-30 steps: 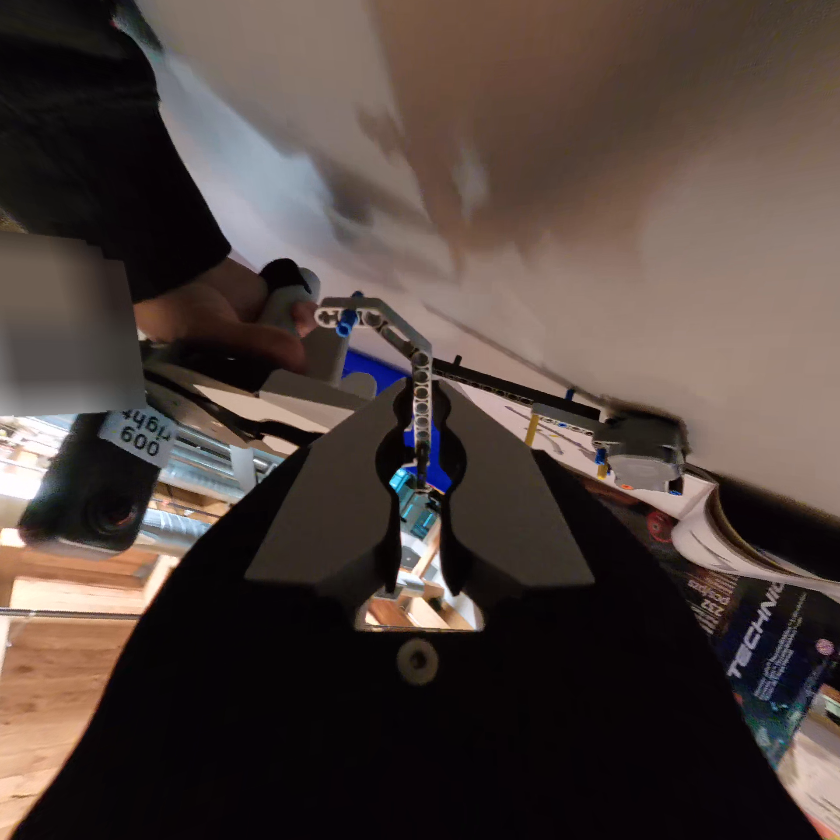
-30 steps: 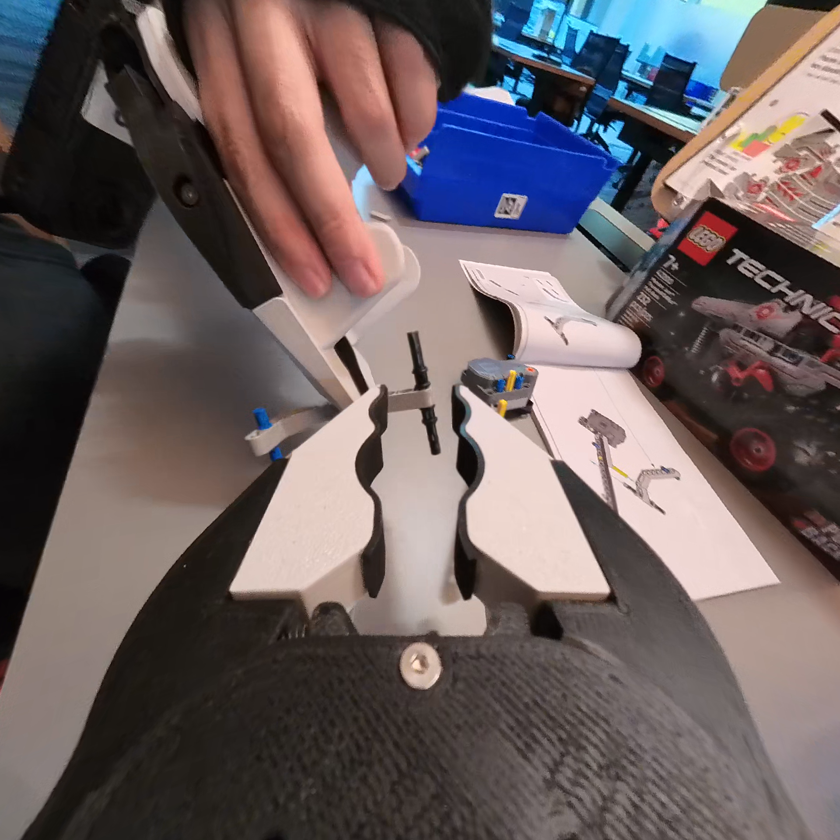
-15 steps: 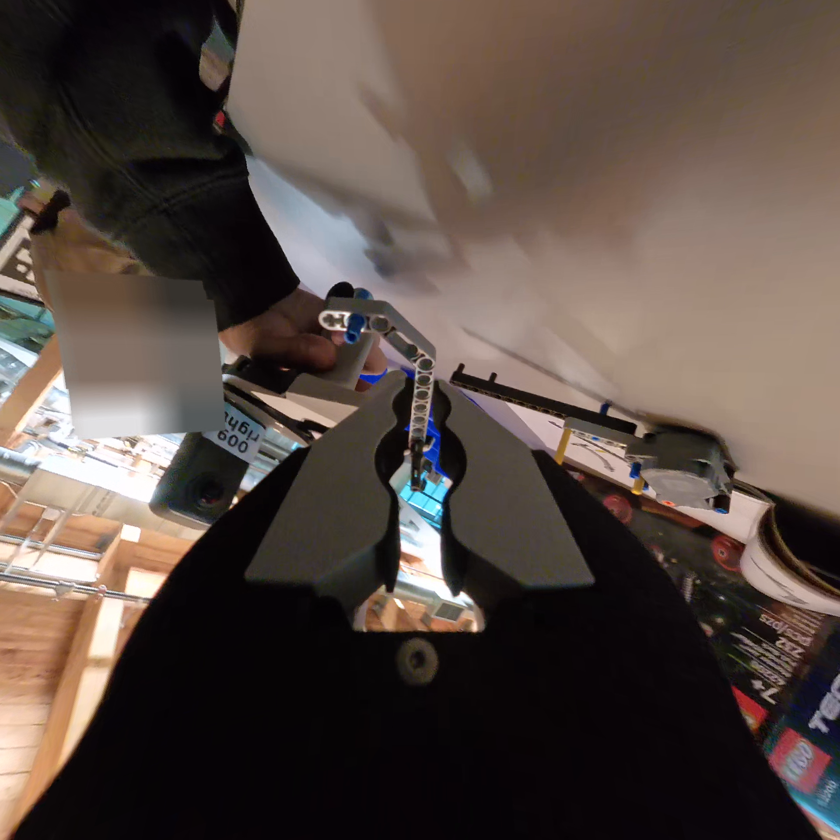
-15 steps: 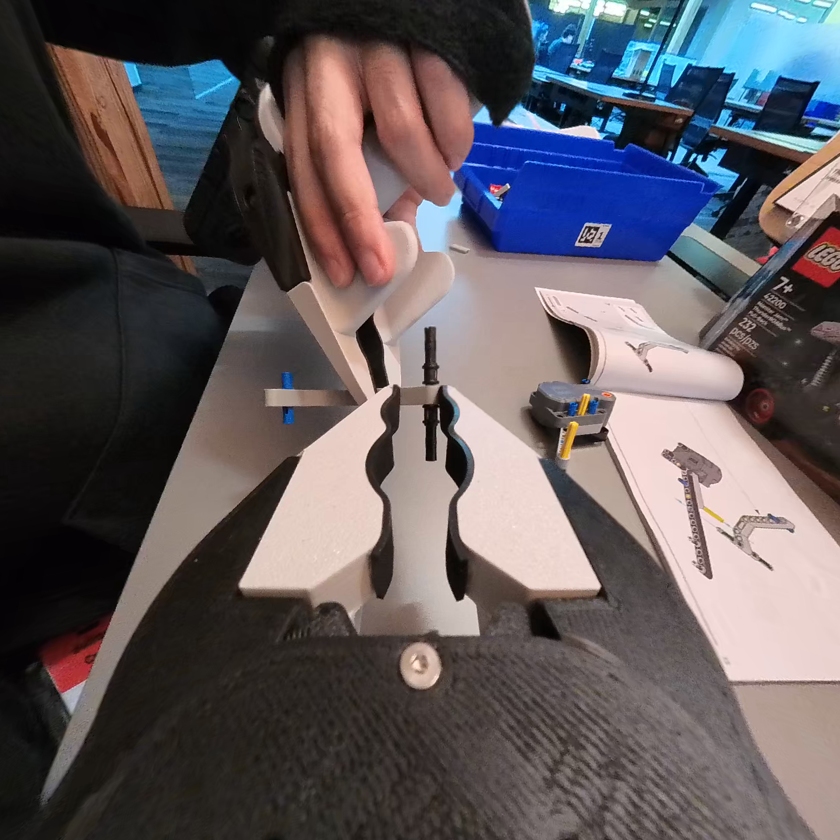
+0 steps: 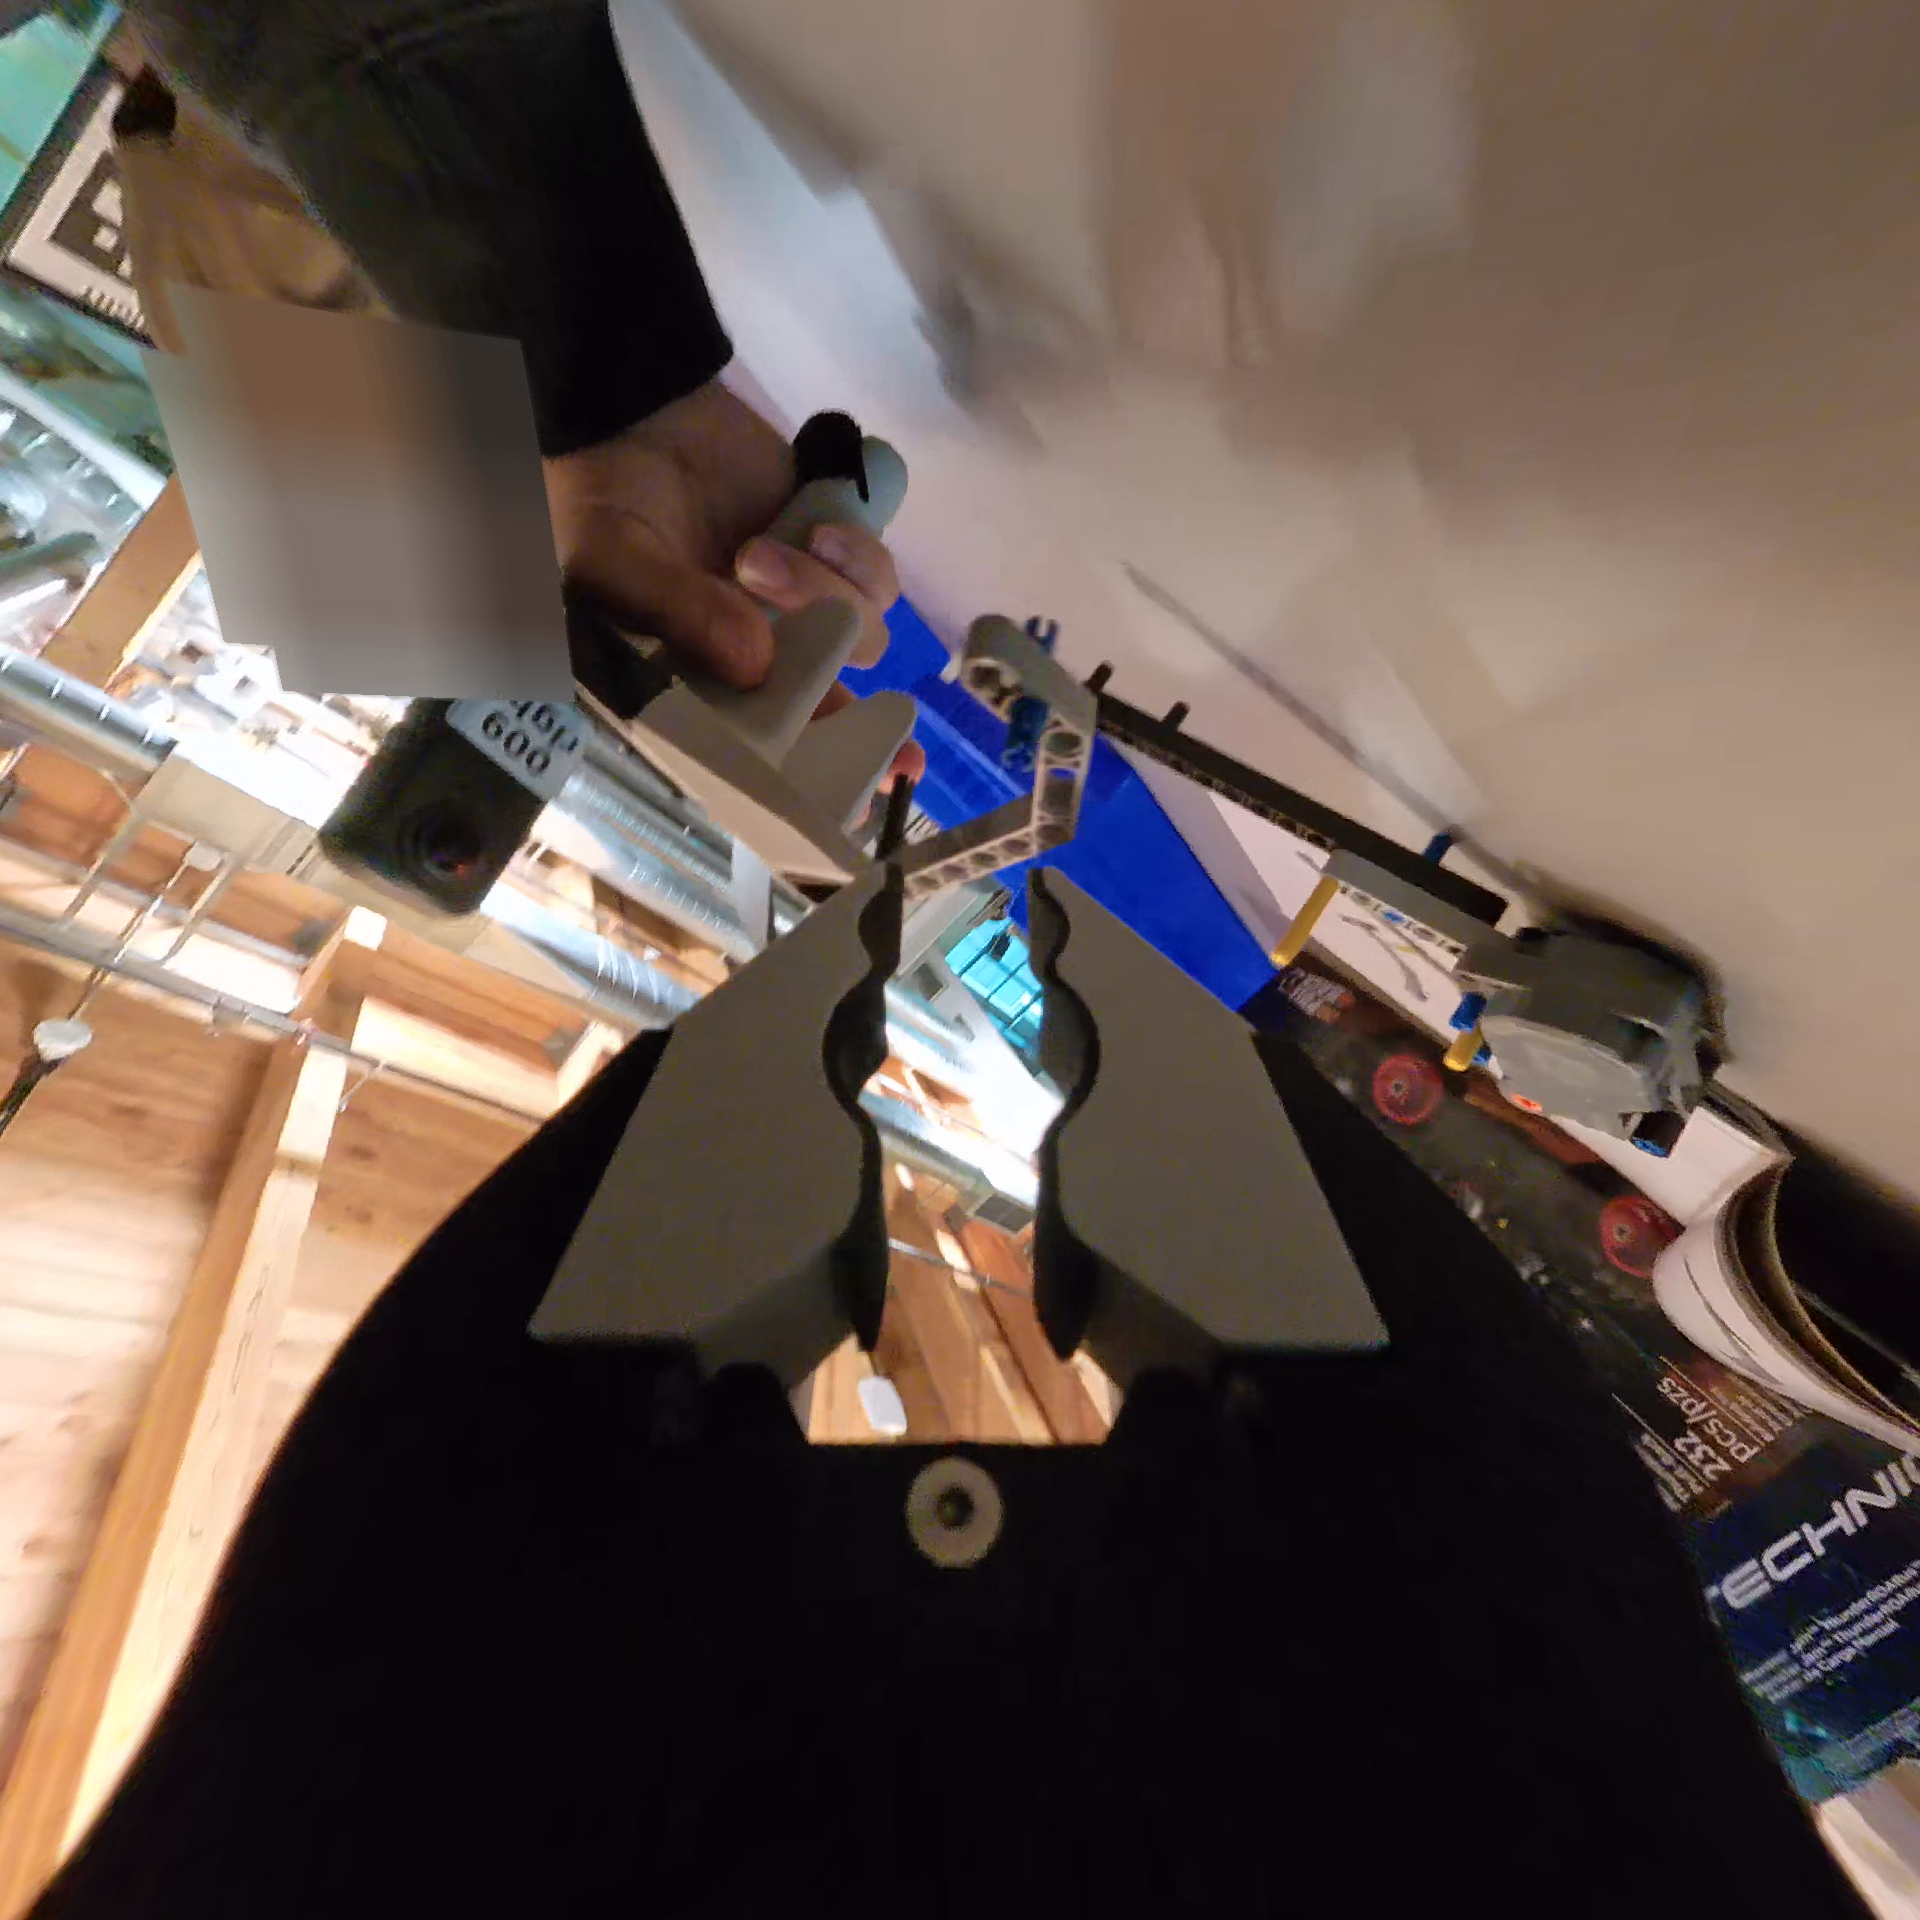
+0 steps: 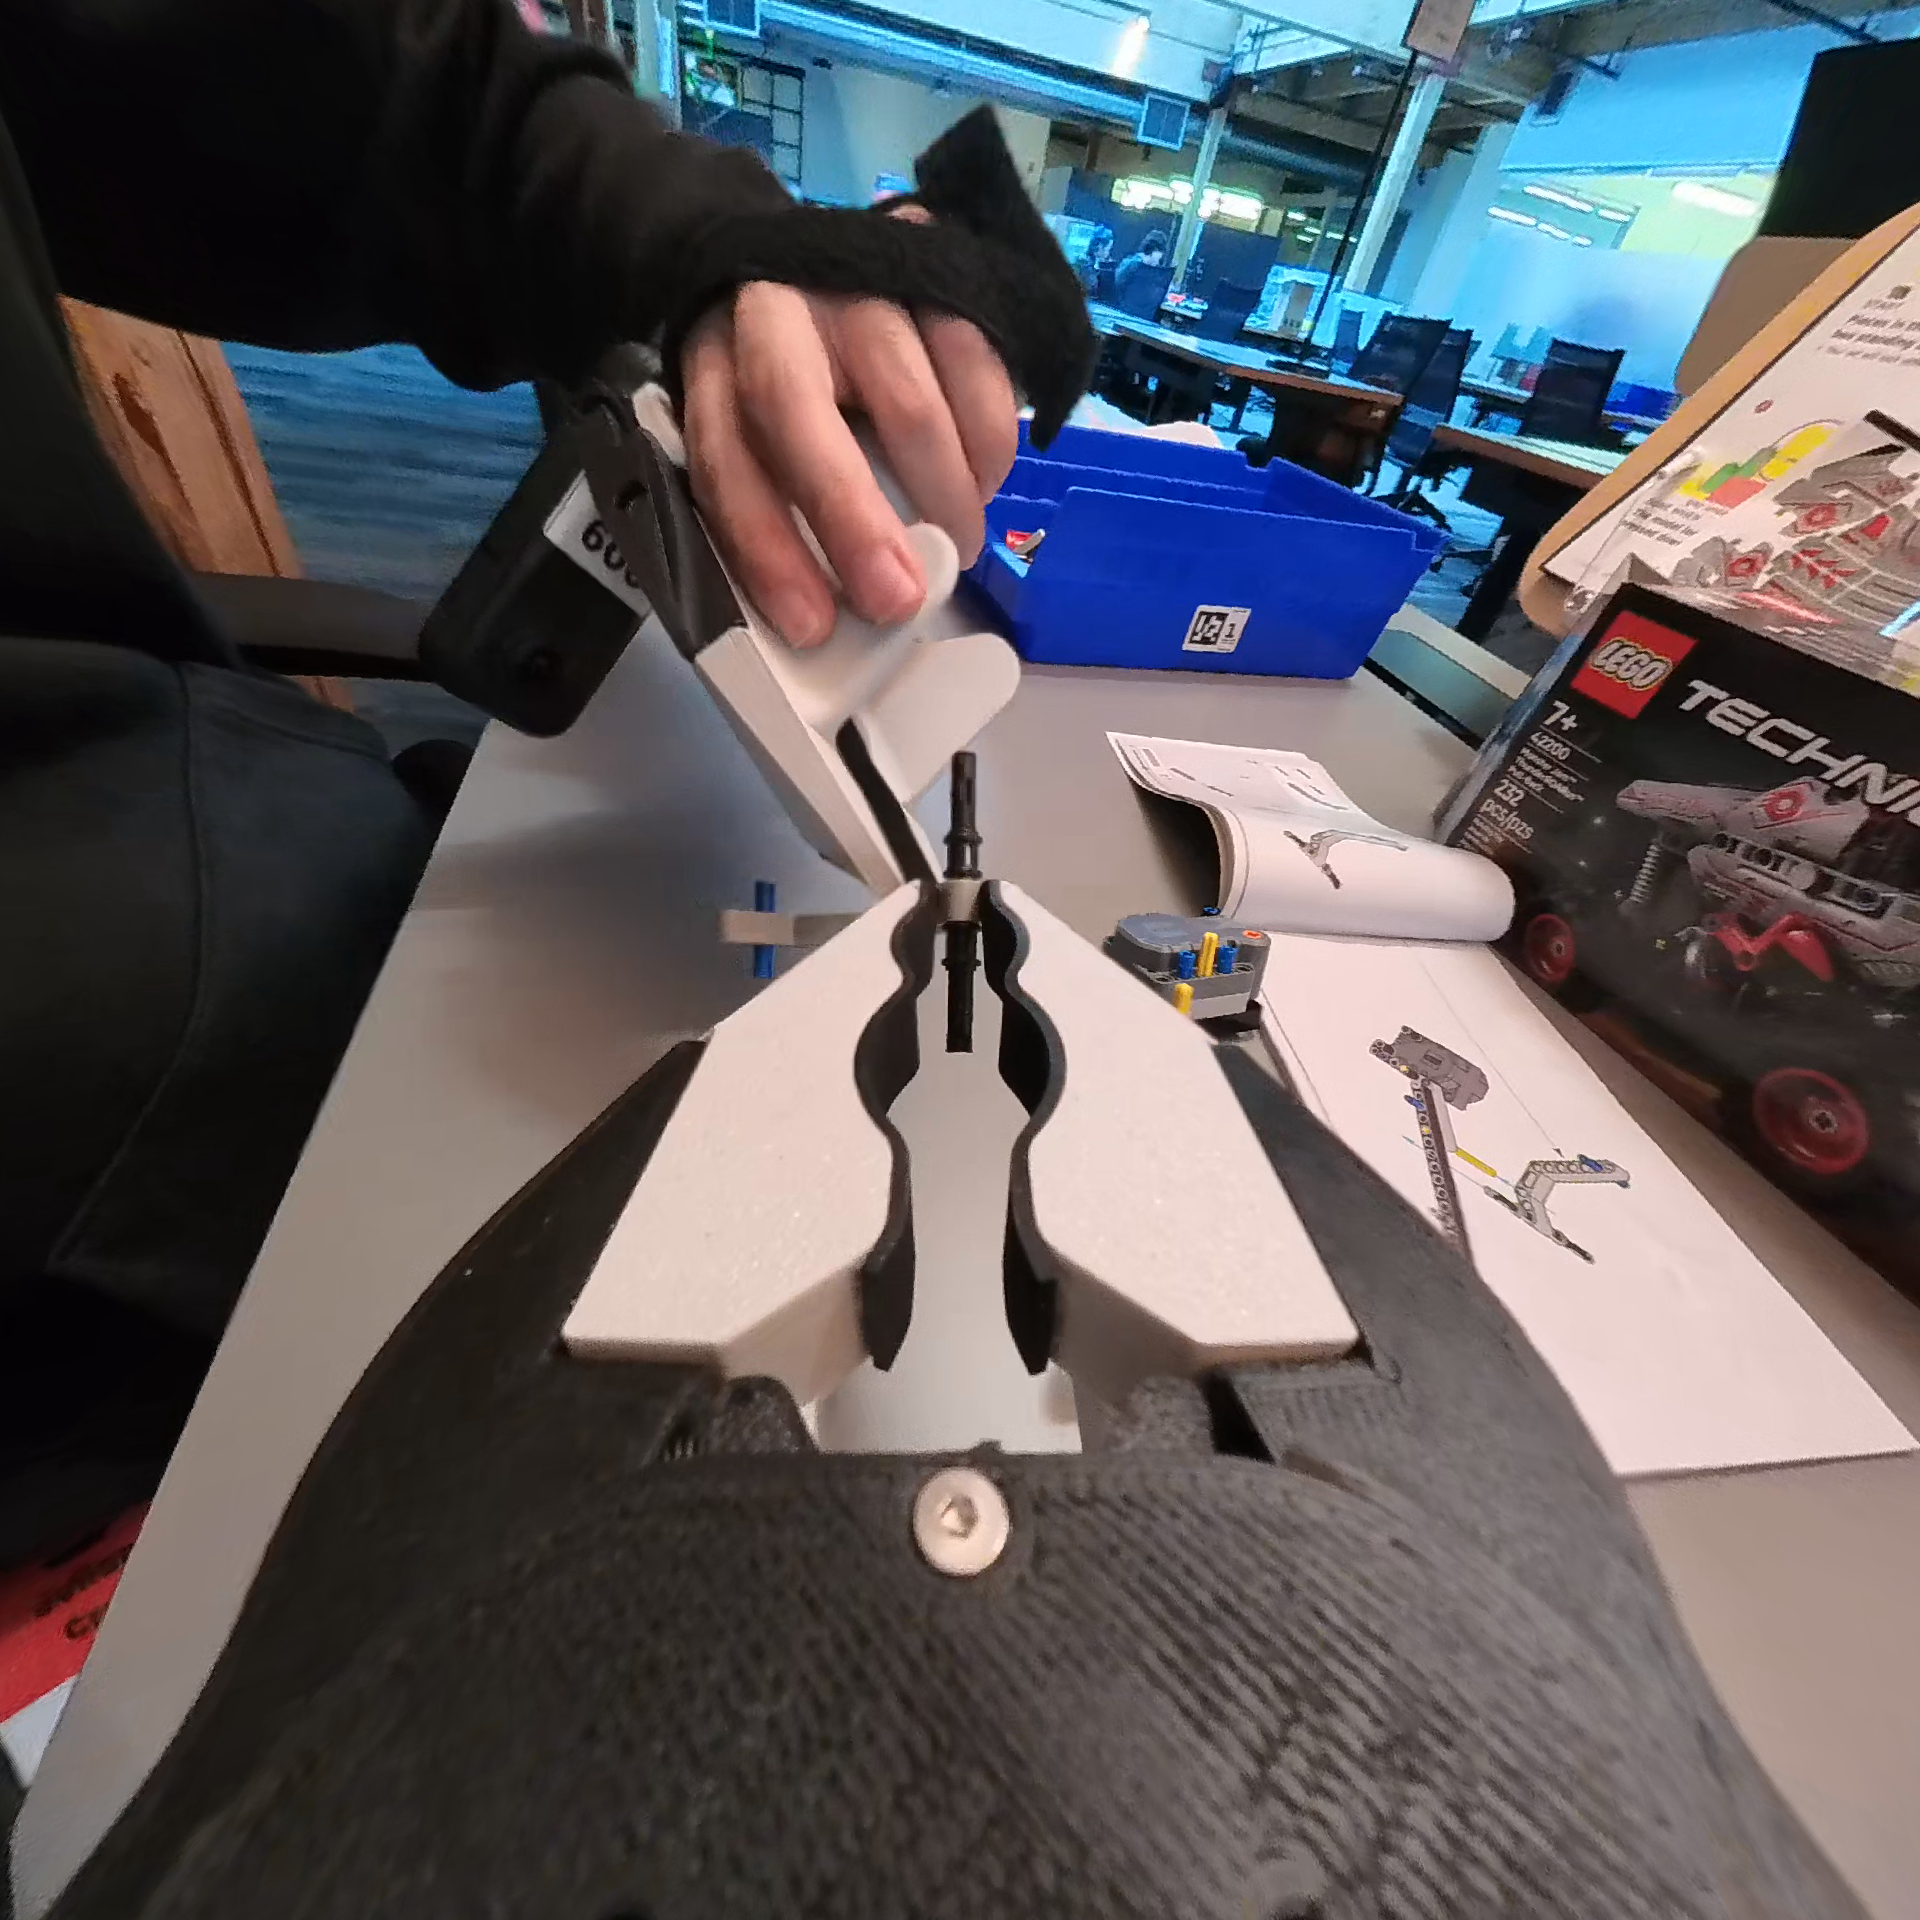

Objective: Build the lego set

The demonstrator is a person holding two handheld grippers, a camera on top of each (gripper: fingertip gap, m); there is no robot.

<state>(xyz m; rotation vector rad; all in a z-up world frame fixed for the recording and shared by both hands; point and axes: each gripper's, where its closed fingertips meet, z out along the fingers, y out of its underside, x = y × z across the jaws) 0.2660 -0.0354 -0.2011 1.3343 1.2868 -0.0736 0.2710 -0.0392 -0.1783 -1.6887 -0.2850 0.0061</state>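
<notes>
A grey bent beam [image 5: 1049,779] with a blue pin [image 6: 766,928] and a black axle [image 6: 961,821] through one end hangs in the air above the table. My right gripper [image 6: 956,899] is shut on the beam's axle end. My left gripper [image 5: 961,883] is open, its fingertips on either side of the beam, not gripping it. In the right wrist view the left gripper [image 6: 894,831] comes down from above, its tips right at the beam. A grey motor block [image 6: 1195,961] with yellow and blue pins sits on the table; it also shows in the left wrist view [image 5: 1590,1029].
A grey table [image 6: 623,935] holds an open instruction booklet [image 6: 1351,873], a printed sheet [image 6: 1558,1247], a blue parts bin [image 6: 1195,582] at the back and the set's box [image 6: 1745,831] at the right. A long black beam [image 5: 1299,810] joins the motor block. Only a small space, under 4 cm, lies between the two pairs of fingers. From the left gripper's tips to the grey motor block [image 6: 1195,961] is close to 11 cm.
My left gripper has opened and let go of the grey beam. My right gripper has closed in on the beam's axle end and now holds it. The beam has swung sideways in the left wrist view.
</notes>
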